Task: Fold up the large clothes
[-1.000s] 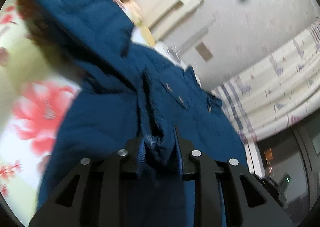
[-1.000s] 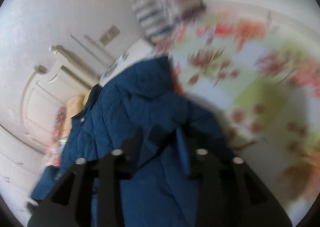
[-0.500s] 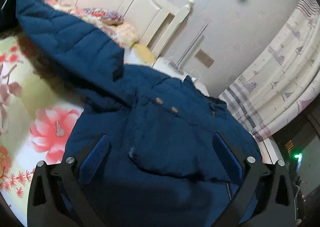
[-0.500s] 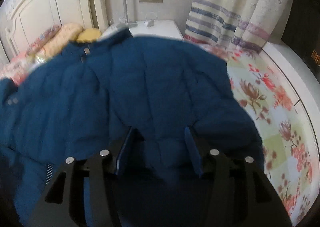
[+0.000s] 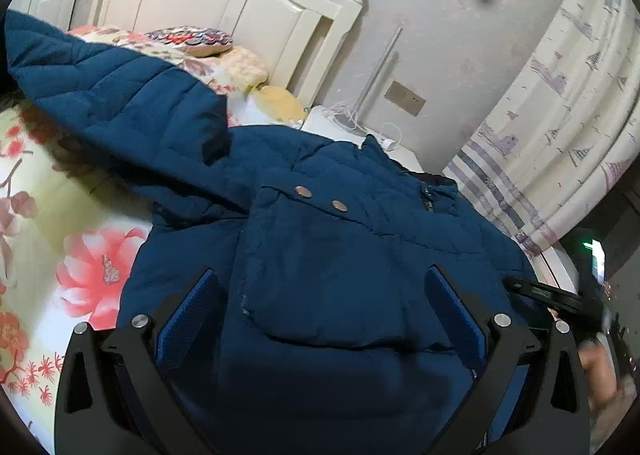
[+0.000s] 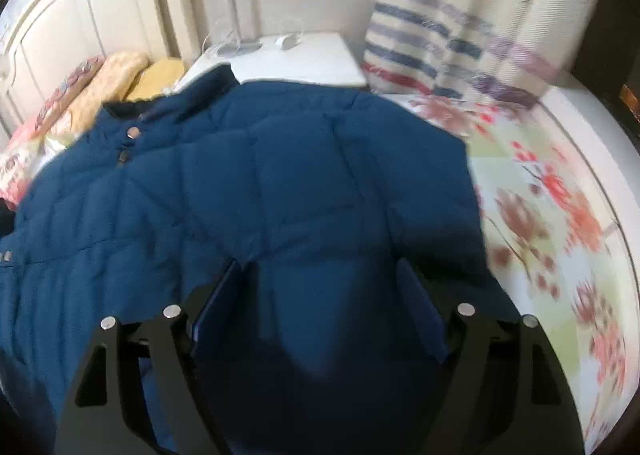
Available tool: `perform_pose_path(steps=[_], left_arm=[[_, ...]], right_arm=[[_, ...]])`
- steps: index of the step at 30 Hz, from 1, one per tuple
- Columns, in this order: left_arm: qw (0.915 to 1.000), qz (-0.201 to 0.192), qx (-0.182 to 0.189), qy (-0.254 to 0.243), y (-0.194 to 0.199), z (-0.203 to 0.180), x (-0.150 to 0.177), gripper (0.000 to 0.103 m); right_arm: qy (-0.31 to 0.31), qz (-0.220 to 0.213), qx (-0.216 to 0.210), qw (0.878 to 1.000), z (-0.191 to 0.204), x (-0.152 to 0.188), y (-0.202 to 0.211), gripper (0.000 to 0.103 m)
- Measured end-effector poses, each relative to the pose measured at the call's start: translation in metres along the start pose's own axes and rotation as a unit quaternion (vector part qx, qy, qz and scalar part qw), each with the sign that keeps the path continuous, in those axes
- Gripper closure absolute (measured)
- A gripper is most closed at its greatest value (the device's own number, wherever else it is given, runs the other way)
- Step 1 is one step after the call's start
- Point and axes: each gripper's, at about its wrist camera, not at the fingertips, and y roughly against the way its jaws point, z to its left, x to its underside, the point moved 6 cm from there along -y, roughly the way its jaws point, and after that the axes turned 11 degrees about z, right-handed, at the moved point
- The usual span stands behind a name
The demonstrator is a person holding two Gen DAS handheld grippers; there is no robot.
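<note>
A large dark blue quilted jacket [image 5: 320, 239] lies spread on the floral bedsheet [image 5: 80, 255], front up, with two brass snaps on a pocket flap and one sleeve [image 5: 120, 103] stretched toward the far left. My left gripper [image 5: 320, 295] is open over the jacket's lower front, its blue pads wide apart and holding nothing. In the right wrist view the jacket [image 6: 260, 183] fills the middle. My right gripper [image 6: 320, 287] is open above its lower right part, empty.
A white headboard [image 5: 224, 7] and pillows [image 5: 192, 43] are at the far end of the bed. A white nightstand [image 6: 296, 59] with cables stands beside it. Striped curtains [image 6: 440, 27] hang at the right. The bed's right edge [image 6: 592, 159] curves near a dark area.
Both grippers were shut on jacket fabric a second ago and have opened and let it go. The jacket has settled flat on the bed, and both views have steadied.
</note>
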Motion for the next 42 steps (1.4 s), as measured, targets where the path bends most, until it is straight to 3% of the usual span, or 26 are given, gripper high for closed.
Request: perform_pose_path(steps=[3,8,11,13,15,18,24,26,30,33,35,37,42], left_arm=[[0.9999,0.005,-0.009,-0.012,-0.002,-0.003,0.001,0.004],[0.9989,0.006,-0.025,-0.040,-0.004,-0.013,0.004,0.004],[0.9988,0.011,-0.031,-0.037,-0.005,-0.011,0.005,0.004],[0.9990,0.011,-0.031,-0.031,-0.005,-0.008,0.005,0.004],[0.9991,0.014,-0.031,-0.026,-0.006,-0.006,0.005,0.004],[0.9990,0.017,-0.033,-0.026,-0.007,-0.006,0.005,0.004],[0.9991,0.023,-0.034,-0.008,-0.008,0.001,0.005,0.004],[0.9992,0.023,-0.033,-0.001,-0.008,0.004,0.005,0.004],[0.9988,0.029,-0.039,-0.002,-0.010,0.005,0.006,0.004],[0.9991,0.041,-0.007,0.009,-0.008,0.011,0.003,0.004],[0.9971,0.027,0.032,0.064,0.009,0.033,-0.005,0.004],[0.9839,-0.022,0.062,0.166,0.038,0.081,-0.017,0.004],[0.9390,-0.087,0.125,0.308,0.086,0.195,-0.044,0.004]], right_arm=[[0.043,-0.022,-0.020,0.999,0.023,0.024,0.021,0.017],[0.114,0.014,0.002,0.993,0.050,0.057,0.003,0.007],[0.088,0.029,-0.001,0.996,0.047,0.058,0.009,0.006],[0.080,0.012,-0.009,0.997,0.051,0.063,0.025,0.006],[0.092,-0.004,-0.013,0.996,0.060,0.072,0.032,0.006],[0.135,0.018,0.012,0.991,0.073,0.093,0.011,0.002],[0.099,0.012,0.006,0.995,0.071,0.100,0.024,0.002],[0.113,0.003,-0.005,0.994,0.083,0.111,0.032,0.002],[0.174,-0.014,0.034,0.984,0.107,0.130,0.035,0.002],[0.148,0.004,-0.018,0.989,0.097,0.124,0.029,0.002],[0.130,0.011,-0.052,0.990,0.090,0.123,0.025,0.002],[0.132,0.009,-0.049,0.990,0.091,0.122,0.025,0.002],[0.133,0.008,-0.045,0.990,0.093,0.123,0.025,0.002]])
